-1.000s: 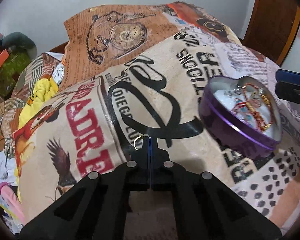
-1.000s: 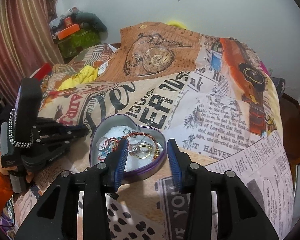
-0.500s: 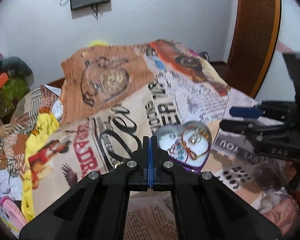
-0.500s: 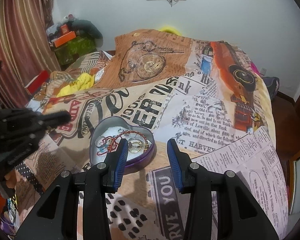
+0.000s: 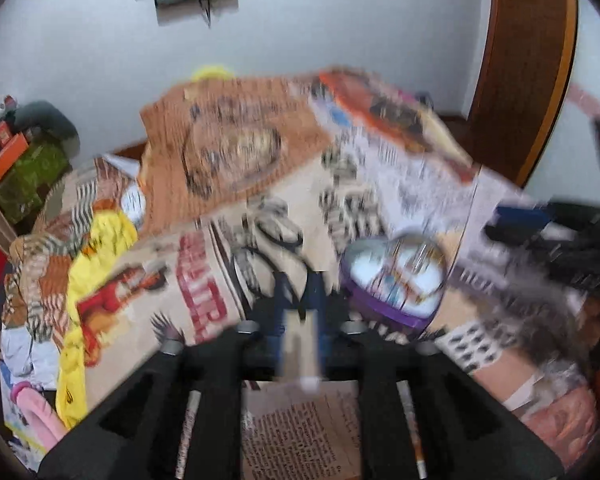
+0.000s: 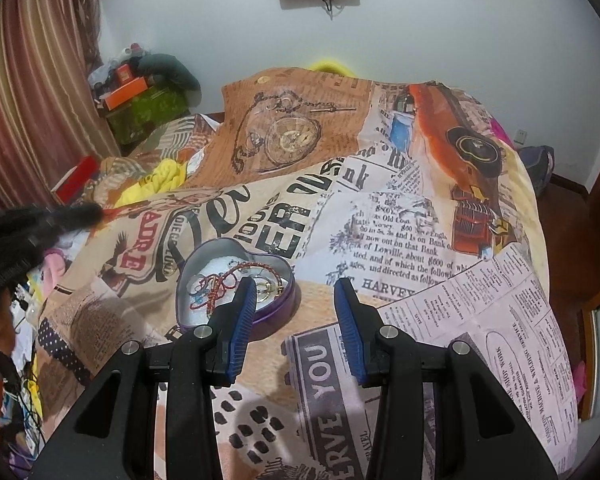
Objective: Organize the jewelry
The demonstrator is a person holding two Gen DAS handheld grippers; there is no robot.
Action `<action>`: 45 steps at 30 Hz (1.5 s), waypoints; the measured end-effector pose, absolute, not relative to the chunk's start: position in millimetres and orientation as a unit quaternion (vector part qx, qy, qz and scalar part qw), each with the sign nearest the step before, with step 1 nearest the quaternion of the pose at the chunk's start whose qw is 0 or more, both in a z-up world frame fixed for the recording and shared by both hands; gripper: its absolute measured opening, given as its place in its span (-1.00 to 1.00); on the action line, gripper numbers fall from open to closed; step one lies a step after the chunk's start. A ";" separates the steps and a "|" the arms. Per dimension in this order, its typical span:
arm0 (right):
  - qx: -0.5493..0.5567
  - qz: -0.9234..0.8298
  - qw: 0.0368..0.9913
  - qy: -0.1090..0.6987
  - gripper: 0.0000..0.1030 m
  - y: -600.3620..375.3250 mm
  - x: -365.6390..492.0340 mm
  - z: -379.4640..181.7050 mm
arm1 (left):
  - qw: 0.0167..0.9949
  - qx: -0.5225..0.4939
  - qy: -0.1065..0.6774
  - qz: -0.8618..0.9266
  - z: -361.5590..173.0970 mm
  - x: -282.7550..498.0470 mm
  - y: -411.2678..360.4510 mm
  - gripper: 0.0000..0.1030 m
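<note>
A purple heart-shaped tin [image 6: 278, 312] lies open on the printed bedspread [image 6: 400, 232], holding a tangle of red and gold jewelry [image 6: 220, 284]. My right gripper [image 6: 296, 292] hovers open just this side of the tin, nothing between its blue pads [image 6: 350, 312]. In the blurred left wrist view the left gripper [image 5: 300, 280] hangs above the bedspread left of the tin [image 5: 380, 314]. Its jaws are opening, and I see nothing between them. The left gripper [image 6: 40, 224] also shows as a dark blur at the left edge of the right wrist view.
A yellow cloth [image 6: 160, 182] and other clothes lie bunched at the bed's left side. Boxes and an orange case [image 6: 126, 90] are stacked in the far left corner by a striped curtain [image 6: 32, 92]. A wooden door [image 5: 524, 64] stands on the right.
The left gripper, shut with a small gold ring at its tips a second ago, has lifted away from the bedspread and its jaws have parted. The right gripper eased back from the tin.
</note>
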State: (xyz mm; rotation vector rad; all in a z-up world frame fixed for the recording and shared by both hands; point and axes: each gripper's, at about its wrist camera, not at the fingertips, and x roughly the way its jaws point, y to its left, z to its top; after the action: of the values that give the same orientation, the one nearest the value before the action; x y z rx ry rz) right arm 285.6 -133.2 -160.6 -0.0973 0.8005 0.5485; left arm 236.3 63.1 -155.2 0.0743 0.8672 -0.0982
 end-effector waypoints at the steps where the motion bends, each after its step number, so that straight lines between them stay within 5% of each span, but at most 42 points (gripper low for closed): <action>1: -0.047 0.264 0.883 0.386 -0.29 -133.0 286.3 -161.7 | 0.899 0.038 0.435 -0.041 -170.0 242.3 63.6 -0.19; 11: -0.043 0.267 0.876 0.399 -0.29 -134.1 292.3 -173.6 | 0.863 -0.012 0.505 -0.031 -241.8 278.2 87.1 -0.25; 16: -0.043 0.274 0.873 0.402 -0.29 -131.2 293.0 -177.8 | 0.863 -0.013 0.505 -0.021 -248.2 284.2 91.0 -0.65; 25: -0.052 0.274 0.874 0.397 -0.29 -128.7 289.0 -175.2 | 0.869 -0.005 0.495 -0.021 -240.9 277.5 85.3 -0.67; 35: -0.052 0.268 0.886 0.376 -0.29 -132.1 281.6 -158.2 | 0.902 -0.008 0.420 -0.096 -173.3 253.6 33.8 -0.67; 45: -0.068 0.260 0.896 0.354 -0.29 -134.7 265.7 -141.1 | 0.893 0.018 0.427 -0.137 -182.1 257.2 -12.5 -0.67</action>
State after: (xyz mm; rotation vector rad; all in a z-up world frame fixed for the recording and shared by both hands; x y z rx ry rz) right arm 265.7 -134.7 -141.1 -0.1400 0.7336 0.5395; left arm 257.2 -12.5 -182.1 0.0379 0.8862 -0.2842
